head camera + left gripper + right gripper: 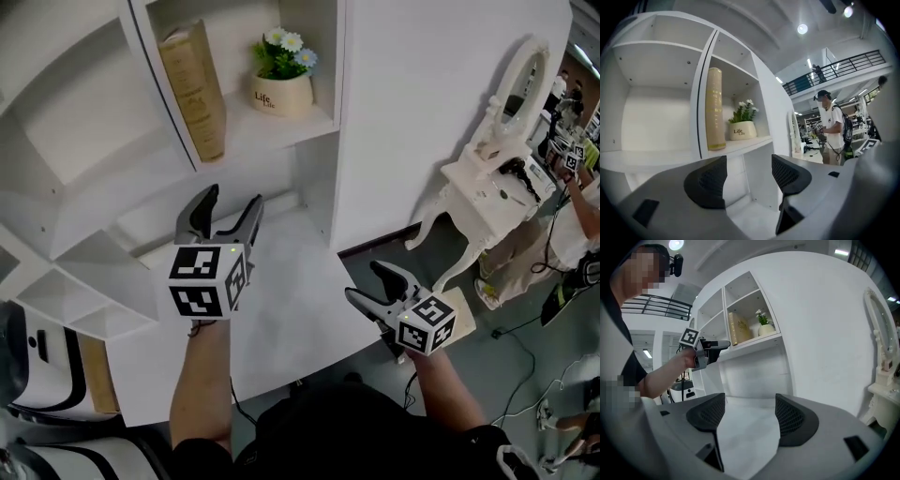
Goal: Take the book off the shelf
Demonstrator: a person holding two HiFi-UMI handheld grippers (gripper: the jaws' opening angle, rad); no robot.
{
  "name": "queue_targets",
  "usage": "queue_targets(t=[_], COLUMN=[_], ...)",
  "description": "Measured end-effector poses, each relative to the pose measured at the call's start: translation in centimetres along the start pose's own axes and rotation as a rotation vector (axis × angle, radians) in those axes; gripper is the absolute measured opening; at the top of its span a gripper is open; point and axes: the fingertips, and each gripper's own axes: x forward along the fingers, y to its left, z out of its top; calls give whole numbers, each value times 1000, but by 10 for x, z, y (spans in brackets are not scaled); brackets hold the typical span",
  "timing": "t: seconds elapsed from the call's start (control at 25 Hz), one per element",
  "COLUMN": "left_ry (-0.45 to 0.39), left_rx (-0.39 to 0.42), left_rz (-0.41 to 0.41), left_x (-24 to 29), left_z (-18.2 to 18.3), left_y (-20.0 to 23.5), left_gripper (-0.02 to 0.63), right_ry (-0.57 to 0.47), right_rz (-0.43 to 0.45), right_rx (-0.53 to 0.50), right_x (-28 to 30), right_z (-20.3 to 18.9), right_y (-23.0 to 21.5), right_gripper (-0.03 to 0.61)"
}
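A tan book [195, 89] stands upright, leaning on the divider, in a cubby of the white shelf unit [281, 127]. The left gripper view shows the book [715, 108] above and left of my jaws; the right gripper view shows the book [738, 328] small and far. My left gripper [228, 208] is open below the book's cubby, empty. My right gripper [371, 284] is open and empty, lower right, at the desk's front corner. The left gripper [723, 344] also appears in the right gripper view.
A white pot with flowers [283, 75] sits right of the book in the same cubby. A white desk surface [281, 319] lies below the shelf. A white vanity with oval mirror [497, 159] stands to the right. A person [830, 126] stands in the background.
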Motion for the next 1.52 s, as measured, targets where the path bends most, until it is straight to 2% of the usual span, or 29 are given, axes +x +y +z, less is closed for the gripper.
queue_targets(t=[0.32, 0.84, 1.0, 1.36, 1.52], left_ry=[-8, 4, -4, 18, 5], left_rx=[32, 8, 22, 44, 47], left_rz=[179, 288, 340, 378, 449], left_x=[19, 37, 35, 38, 34], left_z=[29, 31, 30, 27, 27], left_y=[38, 59, 62, 63, 72], left_gripper=[305, 303, 245, 237, 152], right_ry=[5, -7, -11, -6, -2], right_rz=[51, 39, 35, 38, 41], right_rx=[0, 27, 38, 53, 54], right_x=[8, -8, -13, -18, -19], right_z=[5, 2, 0, -7, -10], right_y=[-13, -30, -34, -33, -30], right_gripper=[348, 348, 348, 348, 348])
